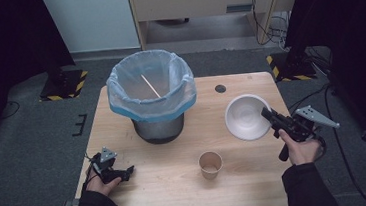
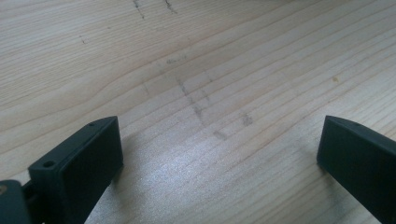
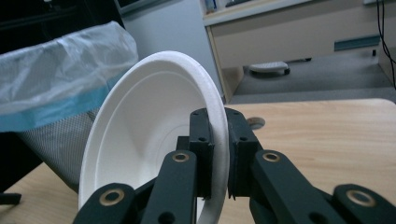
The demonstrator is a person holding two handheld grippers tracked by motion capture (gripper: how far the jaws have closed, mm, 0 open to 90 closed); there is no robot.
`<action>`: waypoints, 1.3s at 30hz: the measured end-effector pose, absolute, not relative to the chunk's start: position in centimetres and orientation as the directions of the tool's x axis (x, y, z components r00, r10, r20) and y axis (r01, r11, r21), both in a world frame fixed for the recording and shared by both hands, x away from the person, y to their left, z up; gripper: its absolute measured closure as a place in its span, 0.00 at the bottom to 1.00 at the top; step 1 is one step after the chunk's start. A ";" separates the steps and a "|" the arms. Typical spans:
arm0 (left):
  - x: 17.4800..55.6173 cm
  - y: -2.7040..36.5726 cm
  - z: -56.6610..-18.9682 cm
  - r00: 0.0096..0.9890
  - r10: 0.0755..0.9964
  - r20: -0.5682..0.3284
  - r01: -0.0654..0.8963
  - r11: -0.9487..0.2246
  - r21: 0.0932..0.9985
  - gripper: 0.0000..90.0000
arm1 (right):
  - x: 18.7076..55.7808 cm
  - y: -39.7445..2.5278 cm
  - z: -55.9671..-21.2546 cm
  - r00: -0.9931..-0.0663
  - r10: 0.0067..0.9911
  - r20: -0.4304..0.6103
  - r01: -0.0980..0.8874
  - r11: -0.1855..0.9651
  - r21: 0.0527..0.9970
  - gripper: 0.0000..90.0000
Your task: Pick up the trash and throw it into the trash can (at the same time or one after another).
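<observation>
A white paper bowl is held tilted above the right side of the wooden table. My right gripper is shut on its rim; in the right gripper view the bowl stands on edge with the rim pinched between the jaws of the gripper. A mesh bin lined with a blue-edged plastic bag stands at the back middle, a thin wooden stick inside it. A brown paper cup stands upright near the front. My left gripper rests open on the table at the front left, nothing between its jaws.
A round dark hole marks the table behind the bowl. Dark stands with yellow-black striped bases flank the table on the carpet. Cables lie near a wooden cabinet at the back.
</observation>
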State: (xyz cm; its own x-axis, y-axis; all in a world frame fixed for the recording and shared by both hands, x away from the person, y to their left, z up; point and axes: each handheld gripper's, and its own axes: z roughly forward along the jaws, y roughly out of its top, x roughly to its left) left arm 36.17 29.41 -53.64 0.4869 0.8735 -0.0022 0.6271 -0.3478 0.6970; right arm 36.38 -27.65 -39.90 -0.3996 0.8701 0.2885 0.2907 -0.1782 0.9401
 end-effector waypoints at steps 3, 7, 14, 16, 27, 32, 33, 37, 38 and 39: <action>36.2 29.4 -53.6 0.486 0.874 -0.002 0.628 -0.347 0.697 0.00 | 36.7 -27.5 -38.4 -0.414 0.864 0.287 0.250 -0.195 0.948 0.93; 36.2 29.4 -53.6 0.486 0.874 -0.002 0.627 -0.347 0.697 0.00 | 36.9 -27.3 -37.3 -0.420 0.863 0.282 0.229 -0.199 0.953 0.93; 36.2 29.4 -53.6 0.486 0.874 -0.002 0.628 -0.347 0.697 0.00 | 37.3 -26.5 -34.9 -0.444 0.853 0.275 0.176 -0.218 0.960 0.93; 36.2 29.4 -53.6 0.486 0.874 -0.002 0.628 -0.347 0.697 0.00 | 37.4 -26.3 -34.5 -0.449 0.851 0.273 0.166 -0.220 0.961 0.93; 36.2 29.4 -53.6 0.485 0.874 -0.002 0.628 -0.347 0.697 0.00 | 38.2 -24.9 -32.1 -0.471 0.840 0.268 0.117 -0.242 0.963 0.93; 36.2 29.4 -53.6 0.485 0.874 -0.002 0.628 -0.347 0.696 0.00 | 38.6 -24.5 -30.7 -0.475 0.840 0.264 0.091 -0.251 0.964 0.93; 36.2 29.4 -53.6 0.486 0.874 -0.002 0.628 -0.347 0.697 0.00 | 38.7 -24.5 -30.3 -0.476 0.839 0.263 0.084 -0.255 0.963 0.93; 36.2 29.4 -53.6 0.486 0.874 -0.002 0.628 -0.347 0.696 0.00 | 39.0 -24.1 -29.4 -0.481 0.838 0.257 0.070 -0.255 0.964 0.93; 36.2 29.4 -53.6 0.486 0.874 -0.002 0.628 -0.347 0.697 0.00 | 39.1 -23.9 -29.1 -0.482 0.838 0.253 0.065 -0.254 0.965 0.93; 36.2 29.4 -53.6 0.485 0.874 -0.002 0.628 -0.347 0.697 0.00 | 39.1 -23.8 -28.9 -0.484 0.838 0.251 0.062 -0.253 0.965 0.93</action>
State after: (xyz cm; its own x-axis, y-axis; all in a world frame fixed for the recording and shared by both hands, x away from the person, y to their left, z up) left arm 36.18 29.38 -53.64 0.4853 0.8743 -0.0019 0.6279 -0.3470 0.6966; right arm 39.15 -23.77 -28.86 -0.4842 0.8381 0.2512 0.0623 -0.2534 0.9654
